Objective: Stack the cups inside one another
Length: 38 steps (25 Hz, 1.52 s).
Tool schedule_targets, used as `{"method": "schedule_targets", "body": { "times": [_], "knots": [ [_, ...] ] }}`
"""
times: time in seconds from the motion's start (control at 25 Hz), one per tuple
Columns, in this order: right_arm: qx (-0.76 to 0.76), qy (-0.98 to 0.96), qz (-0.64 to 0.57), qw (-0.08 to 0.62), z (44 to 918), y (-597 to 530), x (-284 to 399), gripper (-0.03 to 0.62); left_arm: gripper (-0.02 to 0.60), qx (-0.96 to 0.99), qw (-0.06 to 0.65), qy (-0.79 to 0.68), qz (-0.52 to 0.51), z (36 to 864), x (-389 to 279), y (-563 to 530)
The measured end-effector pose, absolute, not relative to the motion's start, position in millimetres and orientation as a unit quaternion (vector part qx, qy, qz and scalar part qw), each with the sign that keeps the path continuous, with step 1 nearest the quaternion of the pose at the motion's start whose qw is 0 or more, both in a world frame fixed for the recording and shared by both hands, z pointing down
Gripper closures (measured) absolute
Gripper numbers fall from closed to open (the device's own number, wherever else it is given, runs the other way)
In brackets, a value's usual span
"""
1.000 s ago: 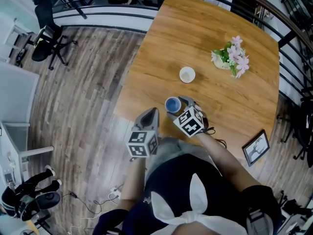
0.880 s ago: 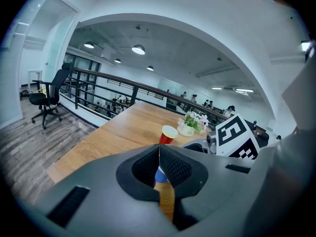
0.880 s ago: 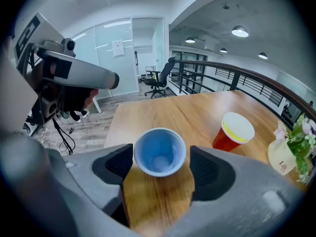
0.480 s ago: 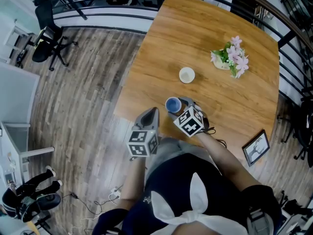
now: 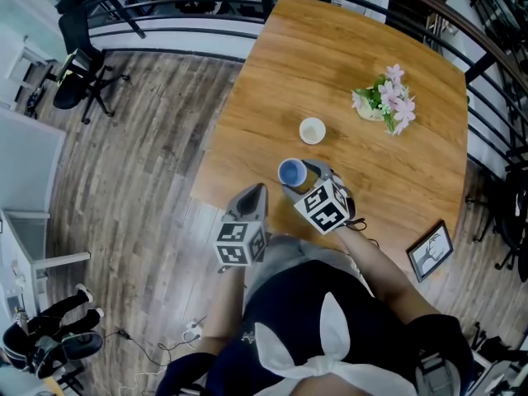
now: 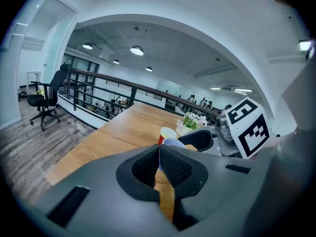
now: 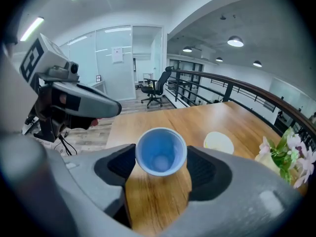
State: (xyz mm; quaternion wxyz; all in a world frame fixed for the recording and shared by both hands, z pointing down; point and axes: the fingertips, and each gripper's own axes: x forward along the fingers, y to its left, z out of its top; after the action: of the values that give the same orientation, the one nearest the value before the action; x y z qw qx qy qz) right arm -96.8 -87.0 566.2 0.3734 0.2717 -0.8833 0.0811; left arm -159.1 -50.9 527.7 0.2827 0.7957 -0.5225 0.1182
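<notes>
Between the jaws of my right gripper (image 7: 161,163): blue cup (image 7: 161,154), pinched by its sides; the jaws have just been closing on it.
Why so: the base is left free to drop into the other cup (image 7: 218,143), ahead and right.
Cup's axis: upright, mouth up.
Left gripper (image 6: 159,157): jaws pressed together, empty.

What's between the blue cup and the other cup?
Nothing. Only bare wooden table lies between the blue cup and the other cup. The head view shows this most clearly.
</notes>
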Motion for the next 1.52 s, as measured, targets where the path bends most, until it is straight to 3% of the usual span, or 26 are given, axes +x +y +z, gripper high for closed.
{"method": "schedule_targets", "body": {
  "times": [0.56,1.52],
  "knots": [
    [0.314,-0.893,0.086,0.312,508,-91,-75,0.272,0.563,0.812,0.279,-0.500,0.111,522,-143,-55],
    [0.364,-0.875,0.082,0.310,495,-113,-44,0.273,0.563,0.831,0.285,-0.464,0.108,522,-123,-72]
  ]
}}
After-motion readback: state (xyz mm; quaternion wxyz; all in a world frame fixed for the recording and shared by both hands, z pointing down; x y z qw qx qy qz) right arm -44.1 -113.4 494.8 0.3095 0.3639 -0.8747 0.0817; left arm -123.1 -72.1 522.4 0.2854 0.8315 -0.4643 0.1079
